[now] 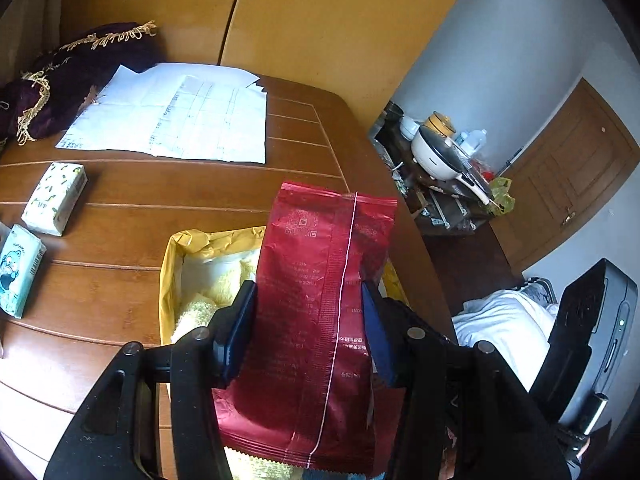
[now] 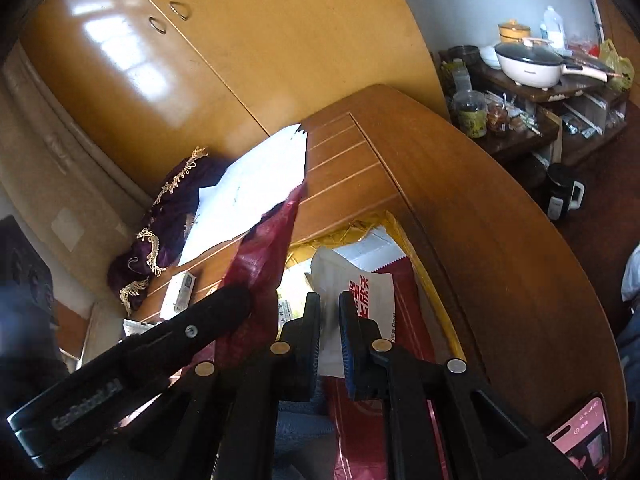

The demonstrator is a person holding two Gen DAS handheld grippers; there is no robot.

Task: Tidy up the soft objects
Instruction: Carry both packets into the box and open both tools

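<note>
My left gripper (image 1: 307, 288) is shut on a dark red foil pouch (image 1: 320, 300), which it holds upright over a gold-lined box (image 1: 172, 264). Pale yellow towels (image 1: 208, 296) lie inside the box. In the right wrist view the same pouch (image 2: 268, 252) hangs at the left, over the box's gold rim (image 2: 420, 256). My right gripper (image 2: 330, 300) has its fingers almost together, pinching a white packet with red print (image 2: 360, 284) above a flat red packet (image 2: 412, 320) in the box. Two tissue packs (image 1: 56, 198) (image 1: 20, 270) lie on the table to the left.
The wooden table (image 1: 160, 192) also carries white papers (image 1: 176, 116) and a purple fringed cloth (image 1: 72, 76) at the back by a yellow wardrobe. A phone (image 2: 584, 432) lies near the table's right edge. A cluttered side shelf with a cooker (image 1: 440, 156) stands beyond that edge.
</note>
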